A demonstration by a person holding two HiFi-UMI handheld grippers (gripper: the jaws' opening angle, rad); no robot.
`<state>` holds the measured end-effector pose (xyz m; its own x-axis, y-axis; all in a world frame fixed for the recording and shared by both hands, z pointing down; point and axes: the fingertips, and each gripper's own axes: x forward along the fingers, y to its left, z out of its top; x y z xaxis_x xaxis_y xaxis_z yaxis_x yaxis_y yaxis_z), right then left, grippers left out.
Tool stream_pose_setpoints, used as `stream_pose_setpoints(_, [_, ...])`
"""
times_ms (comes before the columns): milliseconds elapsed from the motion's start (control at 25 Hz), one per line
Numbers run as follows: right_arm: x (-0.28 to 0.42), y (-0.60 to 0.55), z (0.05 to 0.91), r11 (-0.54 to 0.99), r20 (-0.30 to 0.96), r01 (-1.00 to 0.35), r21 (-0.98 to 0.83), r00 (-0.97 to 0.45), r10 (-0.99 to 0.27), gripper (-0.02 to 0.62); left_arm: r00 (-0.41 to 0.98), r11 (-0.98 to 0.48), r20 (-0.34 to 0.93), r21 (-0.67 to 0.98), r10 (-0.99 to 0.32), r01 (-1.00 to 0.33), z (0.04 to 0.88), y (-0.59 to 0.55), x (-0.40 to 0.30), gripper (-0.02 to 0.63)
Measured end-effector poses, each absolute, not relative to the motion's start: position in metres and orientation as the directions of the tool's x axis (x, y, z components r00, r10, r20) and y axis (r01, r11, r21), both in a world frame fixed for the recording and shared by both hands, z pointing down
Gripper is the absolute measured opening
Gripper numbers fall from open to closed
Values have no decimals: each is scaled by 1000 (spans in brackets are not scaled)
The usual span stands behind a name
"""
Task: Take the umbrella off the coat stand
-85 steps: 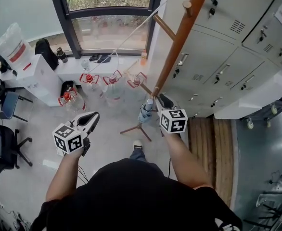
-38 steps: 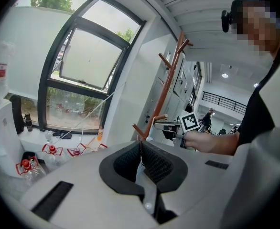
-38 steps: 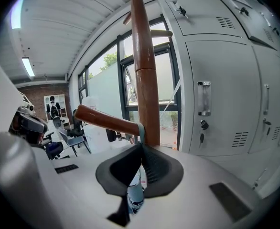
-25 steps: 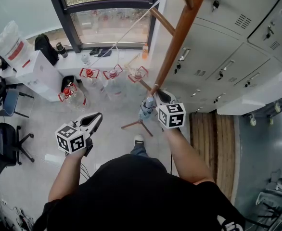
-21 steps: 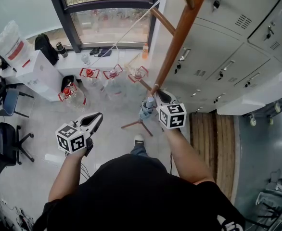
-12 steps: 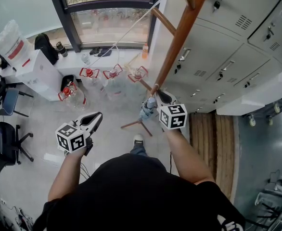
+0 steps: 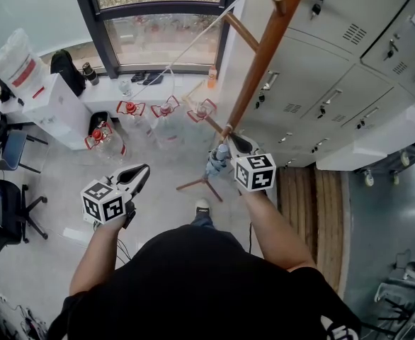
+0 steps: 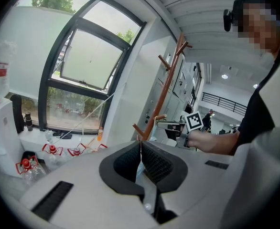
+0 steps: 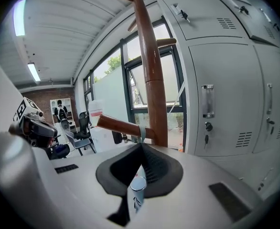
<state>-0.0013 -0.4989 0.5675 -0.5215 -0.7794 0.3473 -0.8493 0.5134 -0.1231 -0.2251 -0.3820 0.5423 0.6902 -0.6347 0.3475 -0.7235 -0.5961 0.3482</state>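
Umbrella [image 7: 218,160] is pictured hanging from a low peg [image 9: 121,126] of the coat stand [image 7: 264,55], pinched at its strap by the right claw [image 9: 141,144]. Lifting it off remains to be done. The left claw [image 8: 141,144] (pressed together, empty) is held at eight o'clock.

Head view only gives me a sliver of the umbrella [image 7: 217,160]. The rest is tucked behind the right gripper [image 7: 233,142] and its marker cube. The coat stand [image 7: 264,55] runs off the top edge, and its feet are partly covered too. In the right gripper view just 1 end of the umbrella pokes up, with the rest buried under the gripper body. Can't really tell how the strap [image 9: 141,131] sits where the jaws meet.
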Motion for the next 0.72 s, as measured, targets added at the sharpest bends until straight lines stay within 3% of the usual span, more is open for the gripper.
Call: stream_pose_setpoints(720, [-14,-464,537,507,312,-856,-99,-511,-801,14,688,-598,318,343,-652,-725,531,-352,-251,25])
